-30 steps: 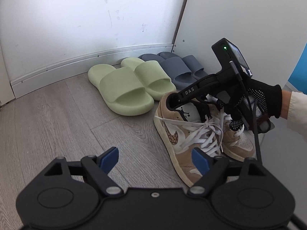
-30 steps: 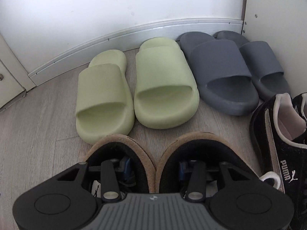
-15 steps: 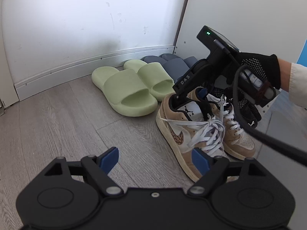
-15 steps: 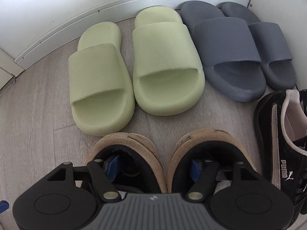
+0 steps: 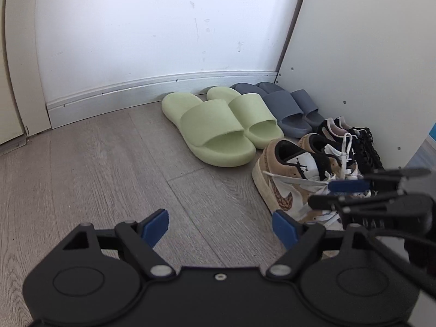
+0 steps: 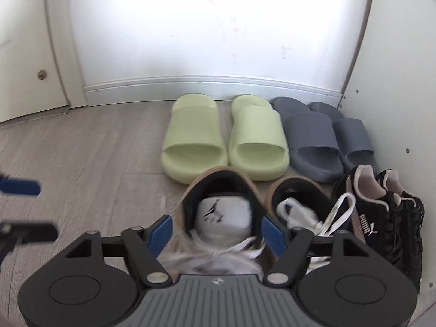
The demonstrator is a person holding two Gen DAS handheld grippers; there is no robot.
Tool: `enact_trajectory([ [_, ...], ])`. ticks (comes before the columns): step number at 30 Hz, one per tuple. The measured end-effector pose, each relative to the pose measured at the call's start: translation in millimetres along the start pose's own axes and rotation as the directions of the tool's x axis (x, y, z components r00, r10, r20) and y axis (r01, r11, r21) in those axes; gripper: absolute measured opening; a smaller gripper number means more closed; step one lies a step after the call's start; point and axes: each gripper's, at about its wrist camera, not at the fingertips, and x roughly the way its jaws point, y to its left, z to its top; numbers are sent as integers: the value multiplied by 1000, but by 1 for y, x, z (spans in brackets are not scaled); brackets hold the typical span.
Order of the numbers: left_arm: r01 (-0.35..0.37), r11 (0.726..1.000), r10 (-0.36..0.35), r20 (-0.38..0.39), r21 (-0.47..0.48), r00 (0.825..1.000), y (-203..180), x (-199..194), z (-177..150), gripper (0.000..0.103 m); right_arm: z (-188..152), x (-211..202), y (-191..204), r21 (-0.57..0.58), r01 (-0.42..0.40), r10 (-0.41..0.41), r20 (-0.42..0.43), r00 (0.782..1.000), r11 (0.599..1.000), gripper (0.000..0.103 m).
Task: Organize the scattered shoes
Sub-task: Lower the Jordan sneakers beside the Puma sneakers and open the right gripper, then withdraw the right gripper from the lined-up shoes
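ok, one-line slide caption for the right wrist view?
Green slides, grey slides, tan sneakers and black sneakers lined up by the baseboard.

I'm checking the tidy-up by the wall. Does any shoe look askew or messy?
Nothing major: green slides, grey slides, tan sneakers and black sneakers sit in pairs. Only the tan sneakers' white laces lie loose, one looping over the collar.

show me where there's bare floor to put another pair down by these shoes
Free: the wood floor left of the green slides, up to the baseboard and door frame. Crowded: the right corner, where grey slides, tan sneakers and black sneakers pack against the side panel.
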Motion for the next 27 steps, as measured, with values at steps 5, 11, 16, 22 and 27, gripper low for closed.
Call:
enact_trajectory([
  [5,-30,999,30,-9,-41,1000,13,-3,-3,84,-37,16,16,146,-102,113,-65,991,984,22],
  [11,-41,997,42,5,-59,999,19,-10,-4,84,-54,35,22,117,10,8,-158,987,993,0],
  [16,-41,998,42,16,-46,999,18,-14,-4,84,-56,31,9,112,158,-137,-179,974,981,0],
  [22,-36,997,38,33,-68,999,23,-21,-5,84,-54,11,-4,184,108,-84,-132,988,977,7],
  [27,-67,993,73,59,-94,996,43,-44,-8,84,-44,-4,26,210,52,-39,-67,997,976,25],
])
